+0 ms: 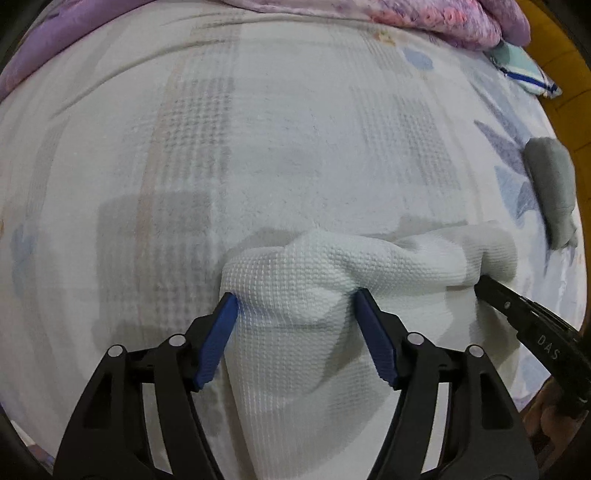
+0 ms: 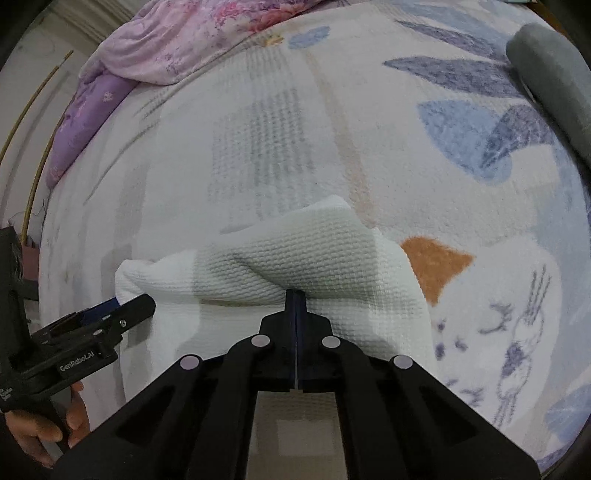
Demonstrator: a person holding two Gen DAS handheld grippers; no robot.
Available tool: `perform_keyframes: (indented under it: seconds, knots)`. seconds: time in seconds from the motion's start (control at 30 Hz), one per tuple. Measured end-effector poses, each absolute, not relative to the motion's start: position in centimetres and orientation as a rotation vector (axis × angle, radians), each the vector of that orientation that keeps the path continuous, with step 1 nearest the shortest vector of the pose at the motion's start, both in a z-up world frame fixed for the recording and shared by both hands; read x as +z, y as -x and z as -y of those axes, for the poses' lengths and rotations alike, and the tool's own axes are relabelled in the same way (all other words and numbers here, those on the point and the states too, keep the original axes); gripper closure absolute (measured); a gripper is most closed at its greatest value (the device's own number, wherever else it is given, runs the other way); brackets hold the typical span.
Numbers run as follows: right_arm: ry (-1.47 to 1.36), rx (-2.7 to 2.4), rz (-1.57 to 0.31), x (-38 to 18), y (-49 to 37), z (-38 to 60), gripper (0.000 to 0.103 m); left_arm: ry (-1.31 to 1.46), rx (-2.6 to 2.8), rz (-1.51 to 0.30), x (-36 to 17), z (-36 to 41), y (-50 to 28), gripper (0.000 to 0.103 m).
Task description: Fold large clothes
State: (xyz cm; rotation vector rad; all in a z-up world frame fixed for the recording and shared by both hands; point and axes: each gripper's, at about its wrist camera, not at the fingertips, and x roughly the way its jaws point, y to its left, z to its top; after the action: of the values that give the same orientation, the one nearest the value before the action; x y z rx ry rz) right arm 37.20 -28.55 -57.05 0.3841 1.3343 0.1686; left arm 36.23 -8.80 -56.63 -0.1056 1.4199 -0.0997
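Right gripper (image 2: 295, 295), lower centre of frame, pinches folded edge of white waffle-weave garment (image 2: 295, 254) on patterned bedspread (image 2: 480, 147); left gripper (image 1: 295, 299) gapes wide, straddling same fold, gripping nothing. We keep edge taut, close left before carrying fold over.

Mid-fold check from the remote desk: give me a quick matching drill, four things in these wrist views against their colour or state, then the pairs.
Things:
1. left gripper
2. right gripper
3. grey roll of cloth
4. quilt at the far edge of the bed

Descriptions:
A. pink and purple floral
B. jaws shut, tips at the fold of the white waffle-weave garment
C. jaws apart, the garment bunched between the blue pads
D. lies apart from the garment, near the edge of the bed

Pairs: 1-C, 2-B, 3-D, 4-A
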Motion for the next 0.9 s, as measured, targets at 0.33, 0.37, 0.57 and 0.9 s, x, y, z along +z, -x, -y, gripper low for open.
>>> perform_keyframes:
  seconds: [0.33,0.37,0.57,0.9]
  knots:
    - [-0.523,0.174,-1.423,-53.4,-29.5,30.8,0.097,0.367,-0.189,-1.350,-53.4,3.5,-28.7,0.033]
    - [-0.530,0.178,-1.437,-53.2,-28.1,30.7,0.097,0.385,-0.196,-1.350,-53.2,3.3,-27.3,0.033]
    - [-0.479,0.151,-1.532,-56.6,-22.3,30.1,0.103,0.479,-0.219,-1.476,-55.7,3.9,-19.0,0.033]
    - [-0.397,0.099,-1.480,-57.8,-21.1,30.4,0.103,0.631,-0.245,-1.455,-56.4,4.0,-13.9,0.032]
